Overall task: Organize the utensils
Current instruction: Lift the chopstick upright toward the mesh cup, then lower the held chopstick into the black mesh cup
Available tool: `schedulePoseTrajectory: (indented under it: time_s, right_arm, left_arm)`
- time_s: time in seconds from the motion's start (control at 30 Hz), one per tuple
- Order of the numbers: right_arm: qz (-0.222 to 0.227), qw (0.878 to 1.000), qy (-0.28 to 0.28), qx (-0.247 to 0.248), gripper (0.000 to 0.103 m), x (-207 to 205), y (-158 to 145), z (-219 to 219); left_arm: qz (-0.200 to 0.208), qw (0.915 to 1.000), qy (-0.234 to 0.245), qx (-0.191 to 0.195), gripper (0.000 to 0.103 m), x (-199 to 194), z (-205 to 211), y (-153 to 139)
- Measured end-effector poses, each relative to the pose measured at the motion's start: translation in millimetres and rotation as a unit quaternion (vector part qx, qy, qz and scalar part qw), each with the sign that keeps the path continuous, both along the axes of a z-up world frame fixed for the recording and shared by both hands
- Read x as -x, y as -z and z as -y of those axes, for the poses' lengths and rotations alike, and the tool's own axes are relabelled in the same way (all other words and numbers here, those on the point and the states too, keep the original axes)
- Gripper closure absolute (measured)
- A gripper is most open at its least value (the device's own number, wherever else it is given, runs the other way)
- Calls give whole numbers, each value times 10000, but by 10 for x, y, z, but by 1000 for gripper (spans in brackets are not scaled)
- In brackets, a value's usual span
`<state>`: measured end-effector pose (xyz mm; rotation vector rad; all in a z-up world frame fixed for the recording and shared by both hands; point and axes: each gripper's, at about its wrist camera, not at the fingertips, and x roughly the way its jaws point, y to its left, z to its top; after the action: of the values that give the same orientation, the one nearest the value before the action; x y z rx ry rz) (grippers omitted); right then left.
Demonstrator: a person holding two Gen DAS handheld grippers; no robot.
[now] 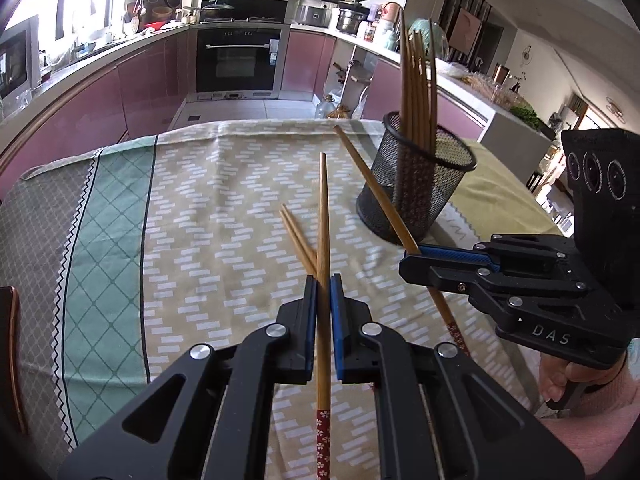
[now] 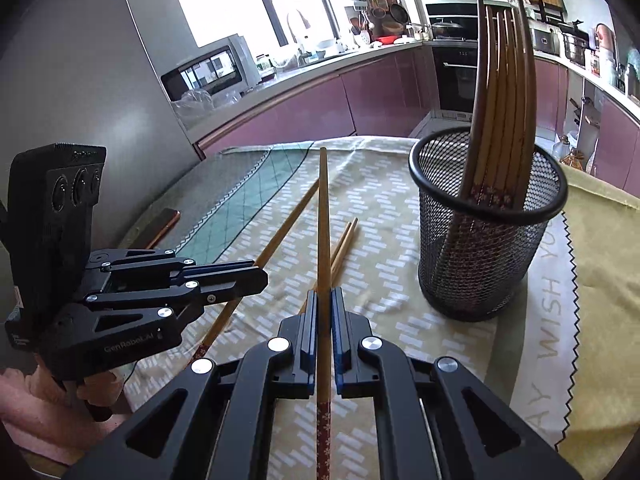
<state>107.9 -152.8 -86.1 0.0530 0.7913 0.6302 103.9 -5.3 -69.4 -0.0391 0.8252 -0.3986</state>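
Chopsticks: one [image 1: 323,216] is clamped between the left gripper [image 1: 323,284] jaws, another [image 2: 324,216] between the right gripper [image 2: 324,300] jaws, above the tablecloth [image 2: 384,208]. "GenRobot.AI" and "DAS" mark the housings; cloth lettering seems "WISH YOU". More stand in the mesh holder [image 2: 486,248].
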Motion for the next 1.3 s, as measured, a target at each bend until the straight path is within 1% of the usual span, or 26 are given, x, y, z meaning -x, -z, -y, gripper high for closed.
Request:
schedulePoseTrajectory:
  time_s: [0.3,0.6,0.93,1.3]
  right_arm:
    - [252,9994,126,-213,97,115,-218,187]
    - [421,9979,290,-389,97,151,-365,350]
    - [650,9959,382,-498,97,162,-534,506]
    - [996,9922,554,-511,97,133,-792,662]
  left_arm:
    - [204,9989,217,351,96,62,-15,-278]
    - [396,9965,361,637,96,131,-43,-536]
    - [602,9938,432,832,96,154,-78,-734]
    - [869,9908,455,938,96,49,31,-931]
